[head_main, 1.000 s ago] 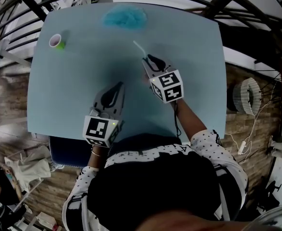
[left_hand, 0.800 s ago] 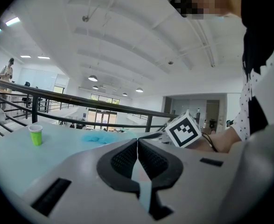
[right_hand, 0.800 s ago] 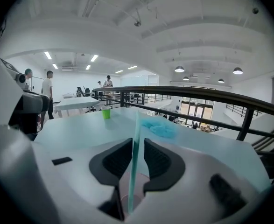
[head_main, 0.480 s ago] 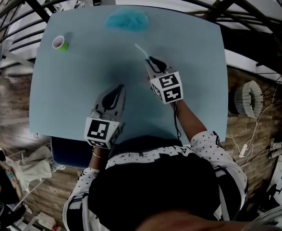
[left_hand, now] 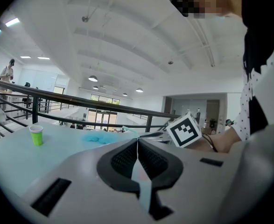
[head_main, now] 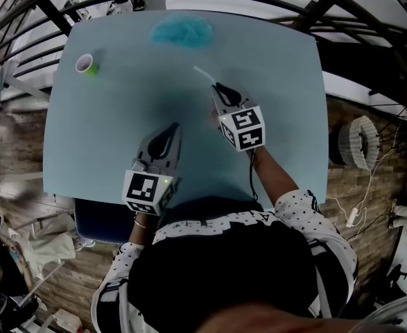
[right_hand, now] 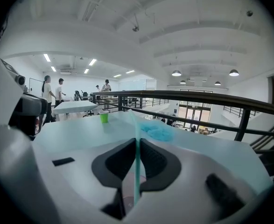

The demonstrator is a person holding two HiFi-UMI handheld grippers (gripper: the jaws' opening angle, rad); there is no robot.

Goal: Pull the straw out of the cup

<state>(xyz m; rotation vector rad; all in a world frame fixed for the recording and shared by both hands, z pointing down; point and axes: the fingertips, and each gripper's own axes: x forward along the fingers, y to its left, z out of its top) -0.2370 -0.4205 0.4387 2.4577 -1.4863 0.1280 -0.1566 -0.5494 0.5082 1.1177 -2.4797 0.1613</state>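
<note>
Straw (head_main: 203,73) is clamped between the jaws of the right gripper (head_main: 219,87), its free end running forward and to the left past the tips, low over the tabletop (head_main: 279,116). In the right gripper view the straw (right_hand: 136,162) is a thin pale line standing straight up the seam of the right gripper (right_hand: 137,143), with the dark pads pressed against it on both sides. It is fully out of the cup (head_main: 85,64), which stands upright far ahead and well to the left of this gripper, near the tabletop's far left corner. From the right gripper the cup (right_hand: 103,117) is small and green, ahead and left of the jaws. A blue fluffy heap (head_main: 184,31) lies ahead of the straw's tip, clear of it.

The left gripper (head_main: 175,125) rests nearer the person, behind and left of the right one, well apart from it. In its own view the left gripper (left_hand: 137,143) is clenched, its tips meeting with nothing between them. The cup (left_hand: 36,135) is far ahead to its left, and the heap (left_hand: 97,137) ahead.
</note>
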